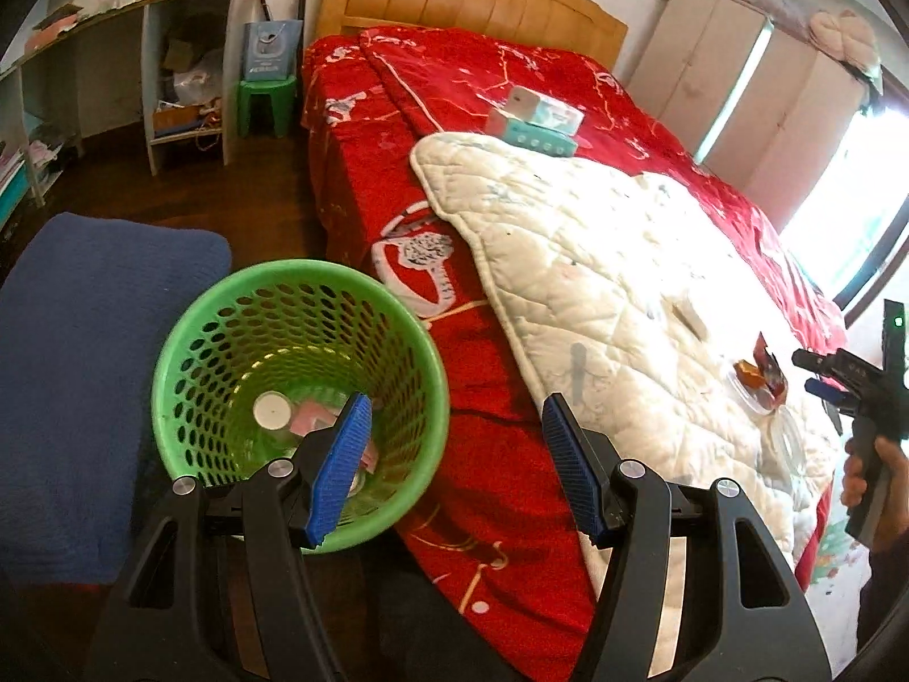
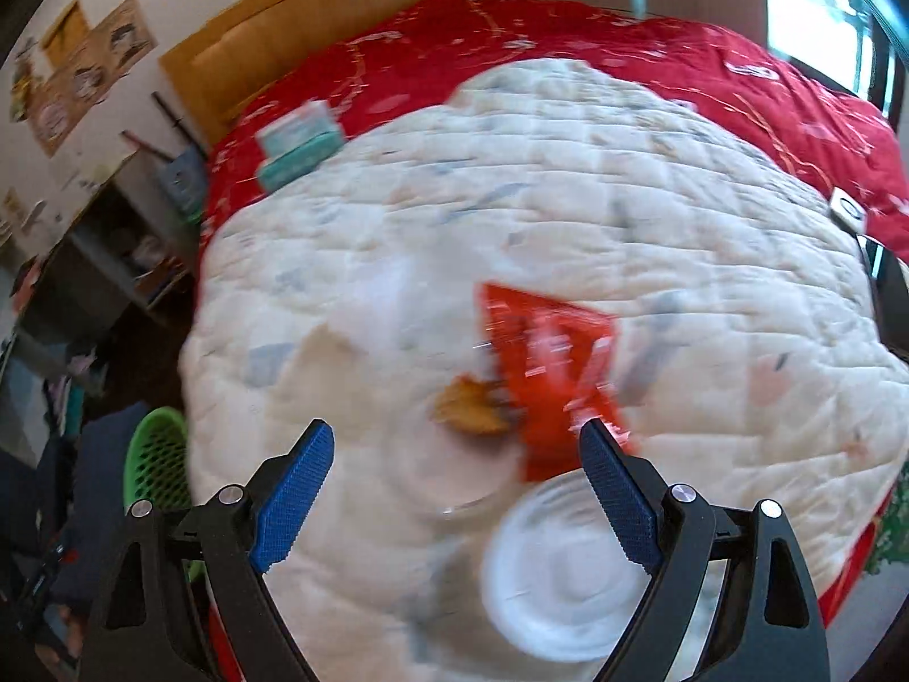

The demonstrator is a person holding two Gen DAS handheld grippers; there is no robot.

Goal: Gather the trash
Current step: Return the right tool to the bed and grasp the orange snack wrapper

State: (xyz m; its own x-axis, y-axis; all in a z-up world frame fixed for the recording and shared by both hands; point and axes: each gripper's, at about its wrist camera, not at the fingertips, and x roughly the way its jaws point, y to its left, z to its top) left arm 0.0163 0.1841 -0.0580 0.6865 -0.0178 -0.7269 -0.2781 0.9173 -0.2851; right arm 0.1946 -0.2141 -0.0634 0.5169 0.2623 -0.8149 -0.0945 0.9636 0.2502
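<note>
A green mesh basket (image 1: 187, 341) stands on the floor beside the bed, with a white lid and pink scraps inside. My left gripper (image 1: 454, 443) is open and empty, its left finger over the basket's mouth. On the white quilt (image 2: 568, 182) lie a red snack wrapper (image 2: 557, 352), an orange-brown scrap (image 2: 471, 406), a clear plastic cup (image 2: 449, 477) and a white lid (image 2: 562, 574). My right gripper (image 2: 457, 472) is open above them, touching nothing. It also shows in the left wrist view (image 1: 818, 375), beside the wrapper (image 1: 767, 369).
A red bedspread (image 1: 443, 85) covers the bed, with teal boxes (image 1: 537, 122) near the wooden headboard. A blue cushion (image 1: 79, 369) sits left of the basket. Shelves and a green stool (image 1: 266, 102) stand along the far wall. The basket's edge shows in the right wrist view (image 2: 156, 454).
</note>
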